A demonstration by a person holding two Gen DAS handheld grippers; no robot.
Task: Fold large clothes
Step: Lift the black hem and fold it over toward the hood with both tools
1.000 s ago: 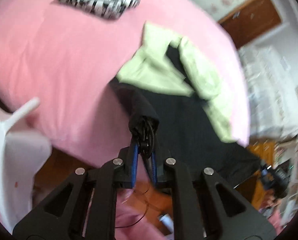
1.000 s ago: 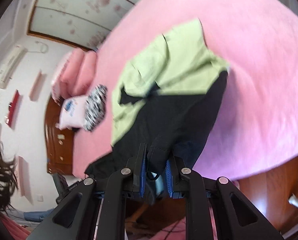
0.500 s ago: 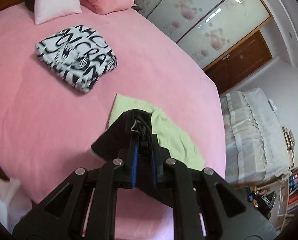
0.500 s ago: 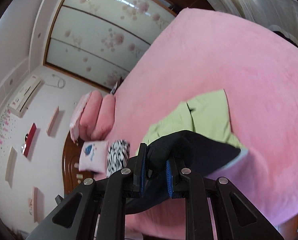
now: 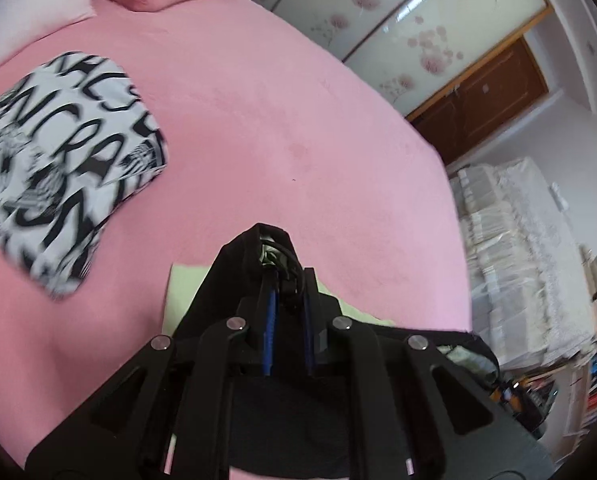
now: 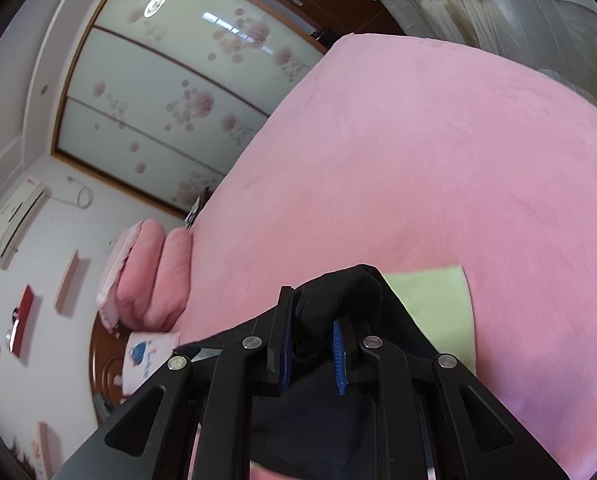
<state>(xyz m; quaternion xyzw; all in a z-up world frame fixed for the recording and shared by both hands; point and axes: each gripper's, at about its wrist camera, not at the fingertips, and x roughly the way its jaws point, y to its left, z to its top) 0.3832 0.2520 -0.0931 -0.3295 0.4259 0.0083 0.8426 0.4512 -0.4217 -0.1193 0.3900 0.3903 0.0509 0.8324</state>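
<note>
A black and pale green garment [image 5: 234, 272] is bunched between the blue pads of my left gripper [image 5: 288, 280], which is shut on its black edge above the pink bed [image 5: 282, 128]. A strip of its pale green part [image 5: 180, 292] lies flat on the bed just below. In the right wrist view the same garment [image 6: 346, 288] is clamped by my right gripper [image 6: 310, 312], shut on another black corner, and a pale green panel [image 6: 438, 304] rests on the bed [image 6: 438, 152] beside it. Most of the garment hangs hidden under both grippers.
A folded black-and-white printed garment [image 5: 58, 160] lies on the bed at the left. Pink pillows [image 6: 150, 276] and a white cushion [image 5: 30, 0] sit at the head. Flowered sliding wardrobe doors [image 6: 170, 100] and a lace-covered piece of furniture [image 5: 526, 256] border the bed.
Both grippers carried the garment's black edge forward over its green half and across the bed; the folded printed garment and pillows now loom nearer, and less green fabric shows.
</note>
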